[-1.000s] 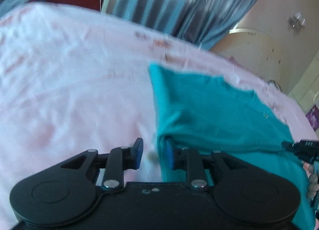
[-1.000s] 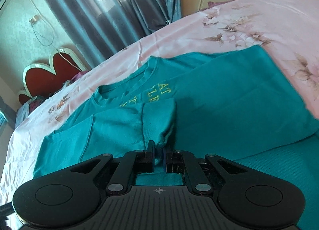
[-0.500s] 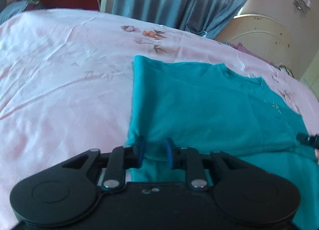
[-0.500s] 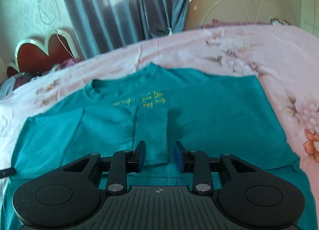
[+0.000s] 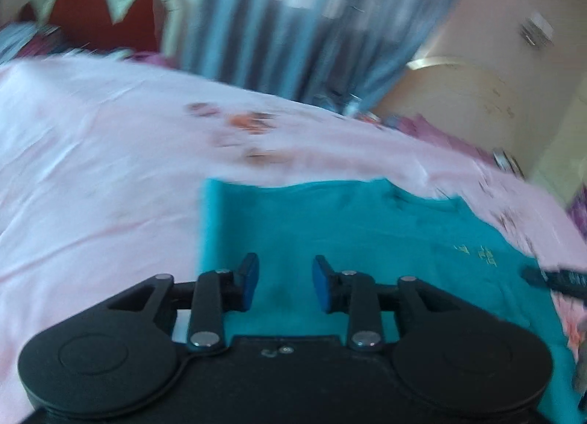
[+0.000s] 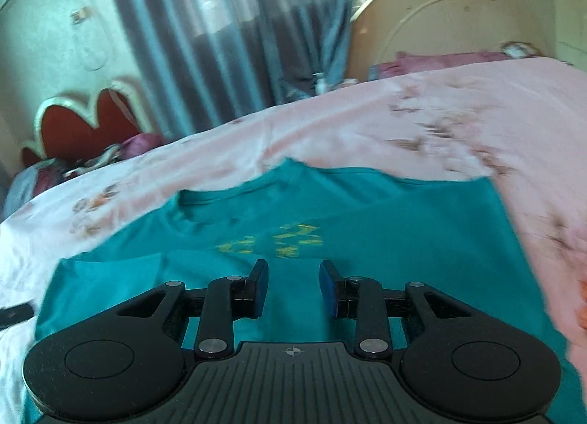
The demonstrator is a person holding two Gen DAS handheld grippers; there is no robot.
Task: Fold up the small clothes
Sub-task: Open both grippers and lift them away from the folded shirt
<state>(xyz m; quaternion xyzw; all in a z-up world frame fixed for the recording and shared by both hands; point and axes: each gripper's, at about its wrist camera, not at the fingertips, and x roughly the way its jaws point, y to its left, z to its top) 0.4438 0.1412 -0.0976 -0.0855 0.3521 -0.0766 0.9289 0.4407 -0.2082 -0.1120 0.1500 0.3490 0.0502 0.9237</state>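
A teal T-shirt [image 6: 403, 233] with yellow lettering [image 6: 282, 240] lies flat on the pink bed sheet [image 6: 367, 130], collar towards the far side. One sleeve [image 6: 110, 270] is folded in over the body. My right gripper [image 6: 293, 288] hangs open just above the shirt's middle, nothing between its blue pads. In the left wrist view the shirt [image 5: 348, 233] shows its straight folded side edge. My left gripper [image 5: 284, 282] hovers over that side; its jaws are opening and no cloth is pinched. The right gripper's tip [image 5: 554, 279] pokes in at the right.
Pink floral sheet [image 5: 91, 185] spreads wide to the left of the shirt. A red scalloped headboard [image 5: 102, 16], grey-blue curtains [image 6: 227, 27] and a cream round footboard [image 6: 451, 20] stand beyond the bed. The left gripper's tip [image 6: 14, 314] shows at the left edge.
The right gripper let go of the folded sleeve, opened and drew back. The left gripper released the shirt's side fold, widened its jaws and shifted right over the shirt.
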